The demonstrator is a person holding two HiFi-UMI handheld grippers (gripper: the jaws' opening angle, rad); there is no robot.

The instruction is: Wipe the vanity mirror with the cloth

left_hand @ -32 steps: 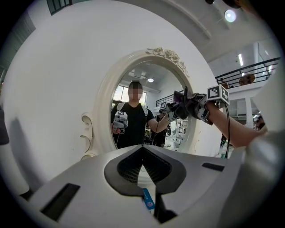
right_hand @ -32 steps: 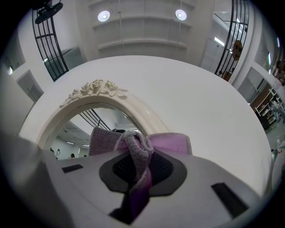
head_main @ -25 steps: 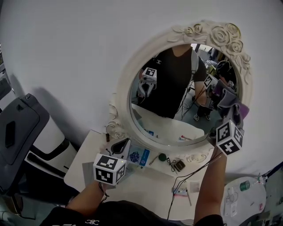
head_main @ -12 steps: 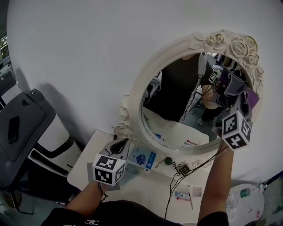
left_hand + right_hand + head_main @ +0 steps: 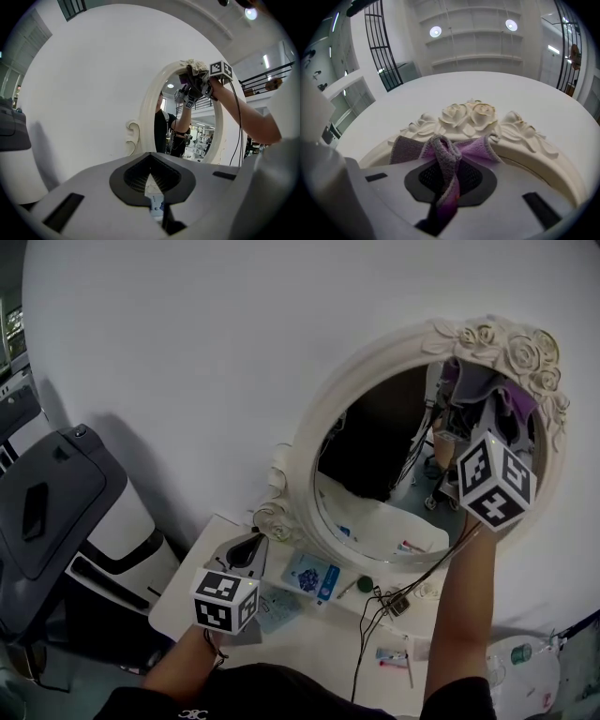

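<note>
R gripper (image 5: 447,171) is up at top of mirror (image 5: 375,465), jaws clamped tight on bunched purple-grey cloth (image 5: 443,150). Cloth sits just under mirror's rose carving (image 5: 469,115), prob. start pt for wiping down the glass. L gripper (image 5: 151,174) is low, below mirror, jaws together w/ nothing in them. Looks idle, clear of the wipe path.

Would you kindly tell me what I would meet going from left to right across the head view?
Dark grey machine → left gripper → blue-patterned card → right gripper, holding the cloth.
</note>
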